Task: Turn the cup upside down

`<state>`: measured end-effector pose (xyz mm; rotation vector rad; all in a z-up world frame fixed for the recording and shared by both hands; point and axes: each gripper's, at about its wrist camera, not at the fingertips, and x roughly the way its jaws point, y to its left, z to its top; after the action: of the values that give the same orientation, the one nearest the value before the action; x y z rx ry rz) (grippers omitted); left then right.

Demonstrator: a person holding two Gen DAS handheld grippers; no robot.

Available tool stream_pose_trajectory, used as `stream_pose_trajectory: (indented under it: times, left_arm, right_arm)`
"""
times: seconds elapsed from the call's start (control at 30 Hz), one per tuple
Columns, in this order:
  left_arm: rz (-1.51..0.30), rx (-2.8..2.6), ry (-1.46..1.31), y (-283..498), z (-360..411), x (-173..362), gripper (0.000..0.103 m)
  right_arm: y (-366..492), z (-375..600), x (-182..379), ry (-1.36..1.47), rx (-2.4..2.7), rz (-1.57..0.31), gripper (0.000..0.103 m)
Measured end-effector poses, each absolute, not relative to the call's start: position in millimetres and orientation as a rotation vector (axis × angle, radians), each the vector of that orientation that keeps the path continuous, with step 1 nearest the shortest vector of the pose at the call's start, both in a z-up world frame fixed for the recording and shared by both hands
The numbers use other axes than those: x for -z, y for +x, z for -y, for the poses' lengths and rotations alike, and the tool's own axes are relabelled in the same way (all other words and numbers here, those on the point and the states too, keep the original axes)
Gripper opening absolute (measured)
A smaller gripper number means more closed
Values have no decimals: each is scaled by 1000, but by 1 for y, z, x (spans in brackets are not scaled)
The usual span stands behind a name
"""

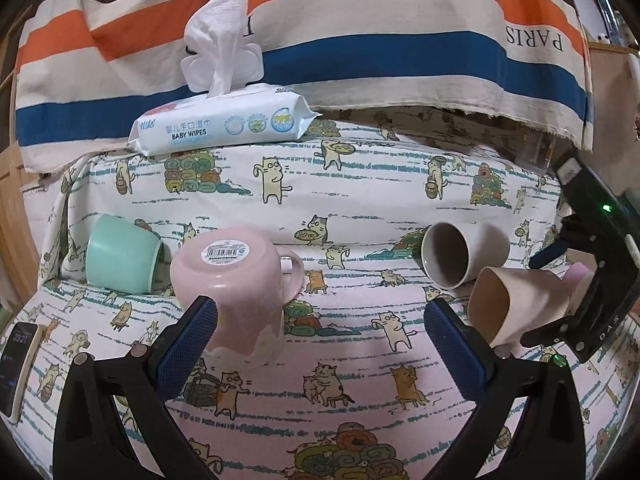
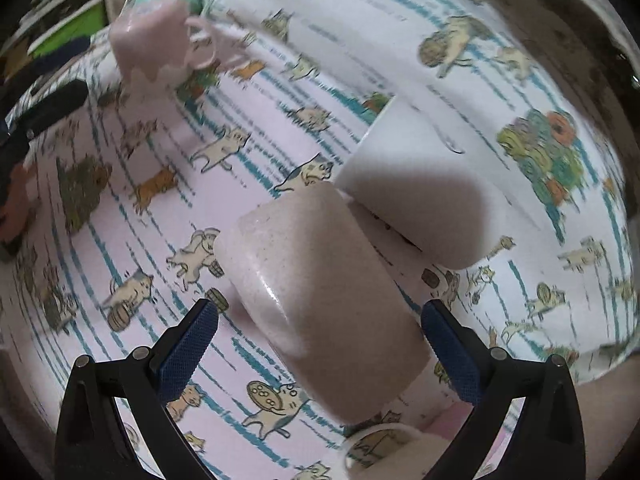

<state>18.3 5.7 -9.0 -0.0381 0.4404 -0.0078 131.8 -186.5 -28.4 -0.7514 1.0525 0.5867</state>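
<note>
The beige cup [image 2: 320, 300] lies tilted between the spread, released right gripper [image 2: 320, 334] fingers. The left gripper [image 1: 320, 332], also released, flanks bare cloth [image 1: 344, 364] beside the upturned pink mug [image 1: 236, 292].

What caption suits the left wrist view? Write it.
Open left gripper faces upside-down pink mug; beige cup tilts within right gripper.

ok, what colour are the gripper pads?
Dark blue, textured pads on black fingers; clearest in the left wrist view.
</note>
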Motion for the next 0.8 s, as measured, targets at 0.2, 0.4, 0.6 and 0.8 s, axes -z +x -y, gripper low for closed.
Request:
stream_pose_trajectory:
  times: [0.2,0.4,0.6,0.8]
  left_arm:
    - [-448,10,-40,20,-5,8,103]
    - [-472,10,-69,25,-9,10,103]
    - [-469,-1,-70,24,-9,11,103]
    - [-454,-1,-52,21,-5,9,103]
  right_arm:
    - [146,174,48,-766,-630,-1124,102]
    - [154,168,64,-744,-661,-1177,102]
    - [161,167,69,-675,-656,-1221,91]
    - [161,176,65,-549,-623,-1256,72]
